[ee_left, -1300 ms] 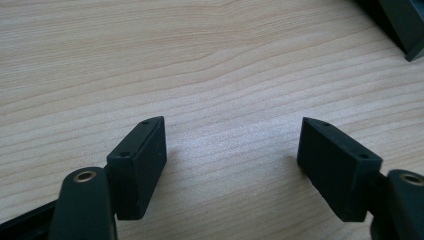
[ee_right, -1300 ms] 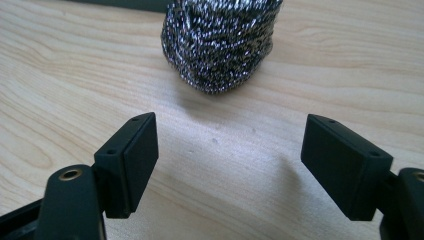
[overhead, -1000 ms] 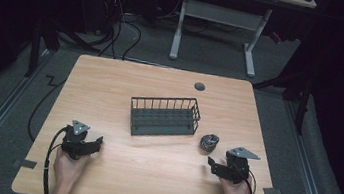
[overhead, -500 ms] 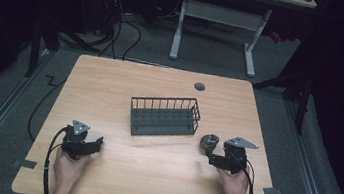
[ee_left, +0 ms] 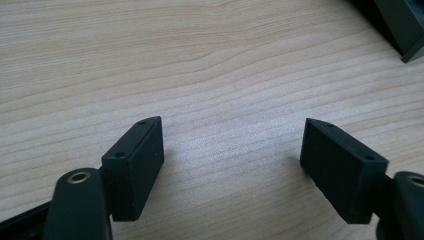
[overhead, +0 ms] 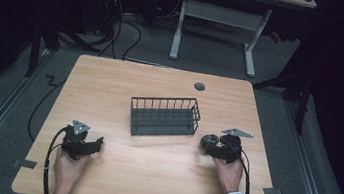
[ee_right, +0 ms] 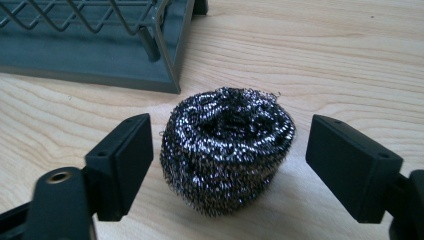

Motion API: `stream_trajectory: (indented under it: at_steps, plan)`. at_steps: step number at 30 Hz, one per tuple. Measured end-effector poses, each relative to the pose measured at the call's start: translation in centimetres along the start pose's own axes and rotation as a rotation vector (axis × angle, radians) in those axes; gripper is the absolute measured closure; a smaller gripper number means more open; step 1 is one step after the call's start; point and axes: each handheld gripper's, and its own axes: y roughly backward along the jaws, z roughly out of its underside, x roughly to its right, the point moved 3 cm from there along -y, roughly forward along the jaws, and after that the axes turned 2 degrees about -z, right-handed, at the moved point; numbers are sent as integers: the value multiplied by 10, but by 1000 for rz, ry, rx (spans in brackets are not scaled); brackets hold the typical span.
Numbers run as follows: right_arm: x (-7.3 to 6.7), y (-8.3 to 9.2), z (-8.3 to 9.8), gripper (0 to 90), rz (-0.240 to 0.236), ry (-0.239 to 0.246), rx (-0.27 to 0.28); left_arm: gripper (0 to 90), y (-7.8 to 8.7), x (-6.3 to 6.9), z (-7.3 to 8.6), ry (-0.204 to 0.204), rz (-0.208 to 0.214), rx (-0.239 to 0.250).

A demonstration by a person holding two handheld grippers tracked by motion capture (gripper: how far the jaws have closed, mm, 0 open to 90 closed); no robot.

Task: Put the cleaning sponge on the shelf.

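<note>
Steel scourer (ee_right: 227,147): near the tabletop's right edge, just off the wire basket (overhead: 165,116); our right gripper (ee_right: 227,165), jaws wide, straddles it untouched (we judge, pre-grasp). Left gripper (ee_left: 232,165): unclenched, empty, resting near the front-left corner.

Both forearms enter from the near edge, the left hand (overhead: 67,170) holding the left gripper (ee_left: 232,165) low with jaws spread wide, the right hand (overhead: 228,172) holding the right gripper (ee_right: 227,167) forward, jaws equally parted.
</note>
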Motion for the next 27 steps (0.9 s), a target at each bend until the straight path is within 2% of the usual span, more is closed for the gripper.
stream_trajectory:
  at_steps: [5,12,18,27]
  plan:
    - [1,-8,2,245,-14,-18,-18,258,0,0,0,0,1,0]
    - [-2,-11,3,317,-31,12,-34,258,0,0,0,1,2,0]
    - [-4,-8,3,348,-22,36,-42,256,0,0,0,1,3,2]
    - [-4,-2,1,364,-40,34,-33,256,0,0,0,1,3,2]
